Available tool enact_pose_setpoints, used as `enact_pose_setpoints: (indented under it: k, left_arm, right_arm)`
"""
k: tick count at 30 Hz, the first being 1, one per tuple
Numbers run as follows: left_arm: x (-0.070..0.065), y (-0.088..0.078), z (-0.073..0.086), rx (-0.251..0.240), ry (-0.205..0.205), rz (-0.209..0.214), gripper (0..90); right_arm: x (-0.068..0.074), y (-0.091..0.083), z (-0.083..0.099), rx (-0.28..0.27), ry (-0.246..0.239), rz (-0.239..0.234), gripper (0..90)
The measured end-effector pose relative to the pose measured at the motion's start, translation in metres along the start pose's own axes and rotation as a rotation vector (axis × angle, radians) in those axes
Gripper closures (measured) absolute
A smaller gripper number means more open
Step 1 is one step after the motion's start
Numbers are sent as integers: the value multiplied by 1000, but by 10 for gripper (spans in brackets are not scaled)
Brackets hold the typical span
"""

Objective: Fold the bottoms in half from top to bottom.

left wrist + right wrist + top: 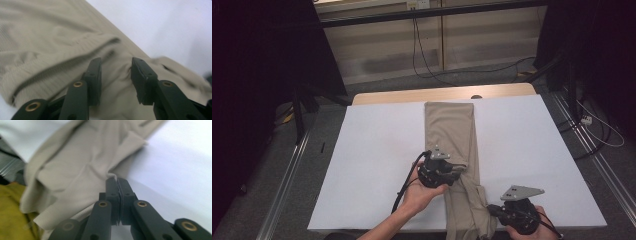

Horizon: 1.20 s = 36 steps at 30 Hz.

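Note:
A pair of beige trousers (pixel 451 131) lies lengthwise down the middle of the white table (pixel 377 150), its near end bunched and hanging over the front edge. My left gripper (pixel 460 170) hovers over the trousers' left edge near the middle, jaws open on either side of a fold of the beige cloth (pixel 75 45). My right gripper (pixel 490 209) sits at the front edge to the right of the crumpled end. Its jaws are shut on a pinch of the beige fabric (pixel 82 170), seen in the right gripper view.
The table's wooden far edge (pixel 412 95) shows beyond the white cover. Cables (pixel 427 60) run on the floor behind, and metal rails (pixel 592 155) flank both sides. A yellow garment (pixel 10 212) shows below the front edge.

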<state>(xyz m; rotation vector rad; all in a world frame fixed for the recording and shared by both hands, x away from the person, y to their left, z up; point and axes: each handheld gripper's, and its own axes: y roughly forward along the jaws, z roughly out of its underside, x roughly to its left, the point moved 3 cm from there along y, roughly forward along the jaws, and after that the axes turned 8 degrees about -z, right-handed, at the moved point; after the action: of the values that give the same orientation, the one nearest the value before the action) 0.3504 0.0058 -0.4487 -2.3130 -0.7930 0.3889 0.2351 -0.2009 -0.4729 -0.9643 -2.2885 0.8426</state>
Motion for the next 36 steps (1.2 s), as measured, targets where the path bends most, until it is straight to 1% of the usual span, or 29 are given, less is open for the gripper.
enact_pose_setpoints:
  k: [1,2,3,4,5,6,7,9,10,11,13,14,17,18,20,21,22,23,24,25,26,27,28,29,30,32,33,35,36]
  left_arm:
    - [-5,-4,4,2,15,20,606]
    - [-11,-7,8,3,25,29,615]
    - [-18,-9,12,8,38,47,638]
    - [-24,-10,16,14,53,65,653]
    - [-31,-10,20,9,54,75,659]
    - [-38,-10,23,15,63,104,666]
    - [-45,-9,25,16,78,132,681]
    - [-58,-6,27,12,123,160,677]
    - [-62,-4,26,4,130,156,662]
    - [-66,-2,25,3,131,166,647]
    - [-71,0,24,9,155,156,635]
    - [-75,0,26,11,168,167,632]
    - [-82,1,30,14,206,187,651]
    - [-83,3,31,22,229,178,651]
    - [-84,11,34,38,249,171,623]
    - [-83,15,36,40,271,162,603]
    - [-83,17,36,15,279,151,610]
    - [-83,18,35,12,280,136,646]
    - [-80,17,34,24,272,126,717]
    - [-77,17,33,27,263,129,814]
    - [-75,17,33,31,237,139,877]
    - [-74,16,33,29,215,147,890]
    - [-71,13,33,42,234,148,893]
    - [-69,9,32,28,202,159,895]
    - [-67,5,31,24,187,170,896]
    - [-63,-8,30,13,166,180,896]
    - [-61,-16,31,17,166,183,896]
    - [-56,-32,34,12,160,166,896]
    - [-53,-40,37,7,140,187,897]
  right_arm:
    - [-3,-2,1,0,11,9,815]
    - [-5,-4,3,-1,32,22,832]
    - [-7,-6,4,1,32,26,858]
    - [-8,-7,4,5,21,41,850]
    - [-8,-7,4,10,14,66,839]
    - [-8,-8,4,5,19,59,846]
    - [-8,-8,3,-14,22,43,846]
    - [-4,-10,1,-47,10,16,829]
    - [-3,-10,0,-56,3,20,814]
    - [-2,-11,-1,-61,-5,18,788]
    - [0,-11,-2,-76,-7,6,720]
    - [1,-12,-2,-81,-10,4,711]
    - [6,-14,-1,-87,-19,-23,699]
    - [9,-13,1,-79,-28,-35,693]
    - [11,-10,2,-59,-44,-34,670]
    - [11,-7,3,-43,-48,-31,650]
    - [10,-5,3,-25,-48,-21,640]
    - [9,-2,4,-5,-45,-14,683]
    - [7,0,5,6,-36,-5,747]
    - [6,0,5,11,-30,-2,814]
    - [5,-1,5,11,-26,-6,846]
    - [5,-2,5,-2,-15,-13,872]
    - [4,-4,4,-12,-5,-22,876]
    - [4,-5,3,-24,7,-34,876]
    - [4,-8,3,-41,20,-49,879]
    - [3,-12,3,-60,32,-57,884]
    - [4,-14,3,-67,44,-61,884]
    - [5,-18,4,-84,66,-92,887]
    - [7,-19,5,-88,71,-99,888]
